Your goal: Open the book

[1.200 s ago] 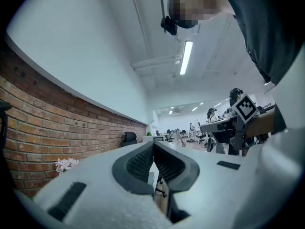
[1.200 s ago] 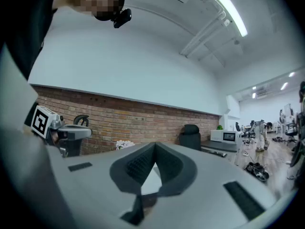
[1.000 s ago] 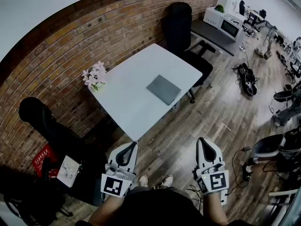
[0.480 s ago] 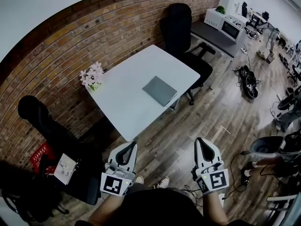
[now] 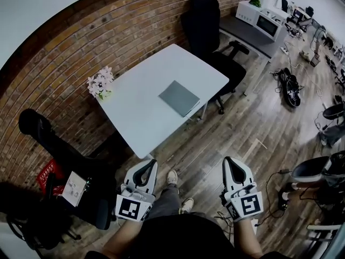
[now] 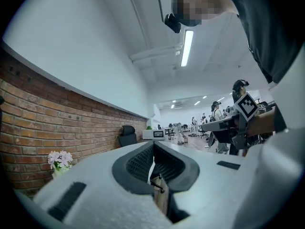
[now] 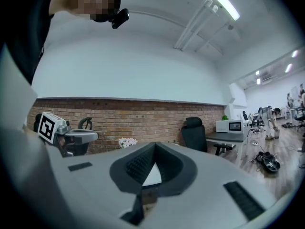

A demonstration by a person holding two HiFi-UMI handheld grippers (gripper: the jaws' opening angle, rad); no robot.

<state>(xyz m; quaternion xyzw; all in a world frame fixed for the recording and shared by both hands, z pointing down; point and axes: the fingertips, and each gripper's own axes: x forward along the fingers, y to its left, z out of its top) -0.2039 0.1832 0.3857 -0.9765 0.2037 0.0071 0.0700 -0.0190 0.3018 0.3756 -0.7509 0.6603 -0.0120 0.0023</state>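
Note:
A closed grey book lies flat on the white table, toward its right edge. Both grippers hang over the wooden floor, well short of the table's near corner. My left gripper is shut with nothing in it, and its jaws meet at the tip in the left gripper view. My right gripper is also shut and empty, its tips touching in the right gripper view. Both point level toward the table. The book is hidden in both gripper views.
A pot of pale flowers stands at the table's left corner by the brick wall. A black office chair sits behind the table and another black chair at the left. Cables and gear lie on the floor at right.
The person has stepped toward the table, one shoe now forward between the grippers. Table and book have slid slightly up and left in the head view. Both grippers stay shut.

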